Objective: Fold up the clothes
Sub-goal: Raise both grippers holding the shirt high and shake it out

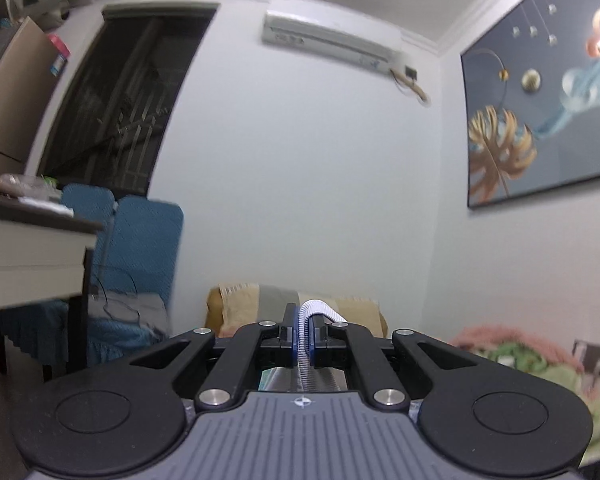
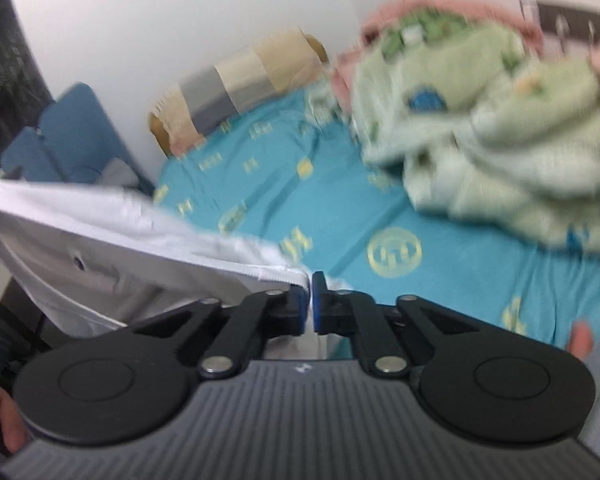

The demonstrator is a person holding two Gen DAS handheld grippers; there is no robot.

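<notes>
My left gripper (image 1: 303, 320) is shut on a ribbed white hem of the garment (image 1: 318, 308), held up high facing the wall. My right gripper (image 2: 310, 286) is shut on the edge of the same white garment (image 2: 112, 240), which stretches taut to the left above the bed. The garment has a small button hole and hangs down at the left. The bed's teal sheet (image 2: 340, 200) with yellow motifs lies below.
A rumpled pale green blanket (image 2: 500, 140) lies on the bed at right, a striped pillow (image 2: 240, 80) at the headboard. Blue chairs (image 1: 140, 248) and a table (image 1: 32, 256) stand left. A framed picture (image 1: 540, 112) hangs on the right wall.
</notes>
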